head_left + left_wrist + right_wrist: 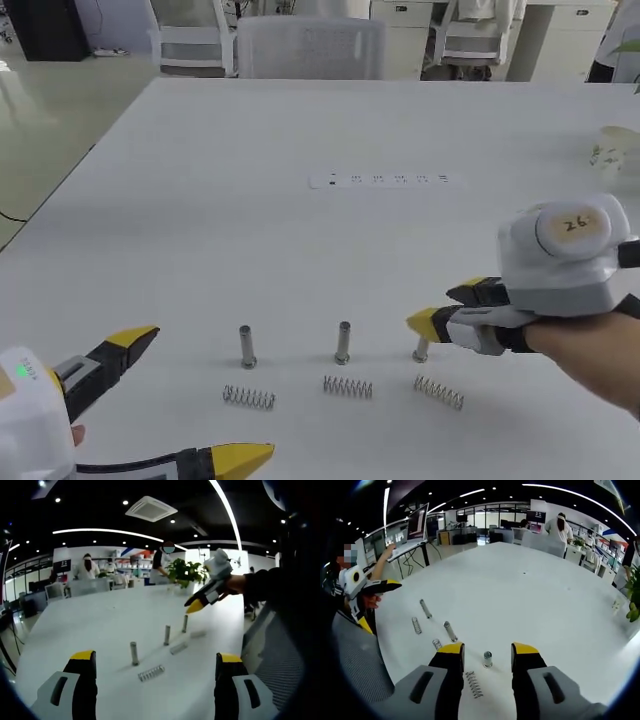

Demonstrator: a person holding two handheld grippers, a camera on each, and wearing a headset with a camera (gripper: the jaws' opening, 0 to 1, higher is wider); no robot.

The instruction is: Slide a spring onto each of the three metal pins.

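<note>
While all three springs lie on their sides on the counter, none yet threaded, the three metal pins stand upright in a row just beyond them: left pin, middle pin and right pin, with left spring, middle spring and right spring each just near of its pin. The right hand-held gripper, jaws moderately apart and empty, sits low at the right pin, one jaw to either side; contact cannot be resolved. The left hand-held gripper, jaws wide and empty, hovers at the near left. Principal hazard: a sideways drift or closure here would likely topple the right pin, which appears freestanding on a narrow foot. Secondary hazard: a spring pinched off-centre may squirt free or, brought down tilted, catch a pin top and tip it.
</note>
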